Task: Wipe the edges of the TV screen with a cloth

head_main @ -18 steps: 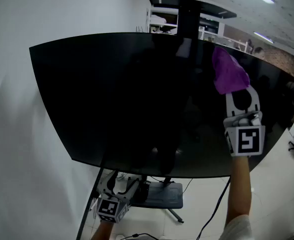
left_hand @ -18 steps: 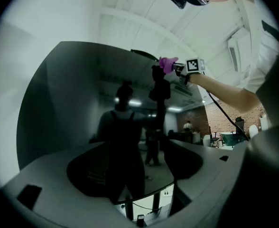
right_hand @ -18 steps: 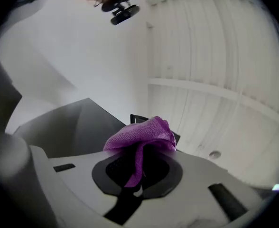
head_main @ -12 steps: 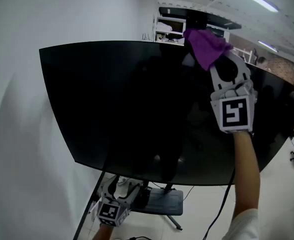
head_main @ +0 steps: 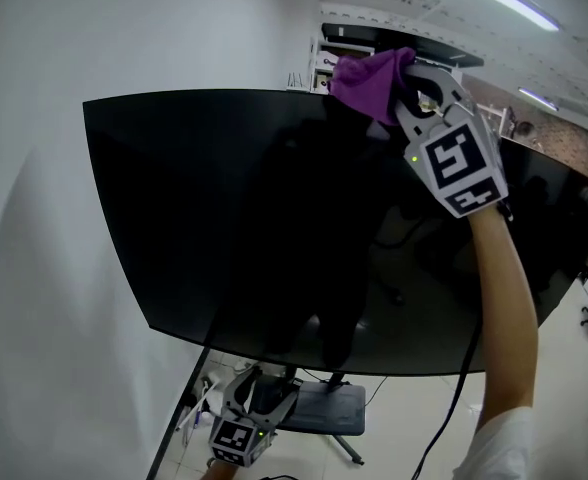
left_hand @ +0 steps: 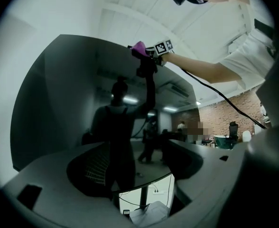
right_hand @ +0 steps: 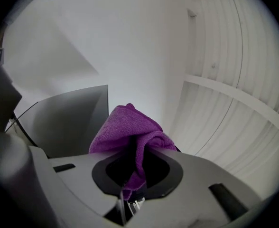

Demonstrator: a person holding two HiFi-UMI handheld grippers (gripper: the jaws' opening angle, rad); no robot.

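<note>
The big black TV screen [head_main: 224, 218] fills the head view on its stand. My right gripper [head_main: 406, 86] is raised to the screen's top edge, right of centre, shut on a purple cloth [head_main: 369, 83]. The cloth bunches out past the jaws and lies against that edge. The right gripper view shows the cloth [right_hand: 127, 132] pinched in the jaws, with the TV's top corner [right_hand: 68, 118] just behind it. My left gripper [head_main: 262, 396] hangs low, below the screen's bottom edge, open and holding nothing. From the left gripper view, the cloth [left_hand: 139, 47] is seen at the top rim.
A white wall [head_main: 34, 268] stands close on the left behind the TV. The stand's base [head_main: 319, 393] and a black cable [head_main: 444, 408] are on the floor under the screen. Shelving [head_main: 326, 68] shows beyond the top edge.
My right gripper has carried the cloth up and left, from the screen's right part to the top edge. The left gripper has shifted slightly right under the TV.
</note>
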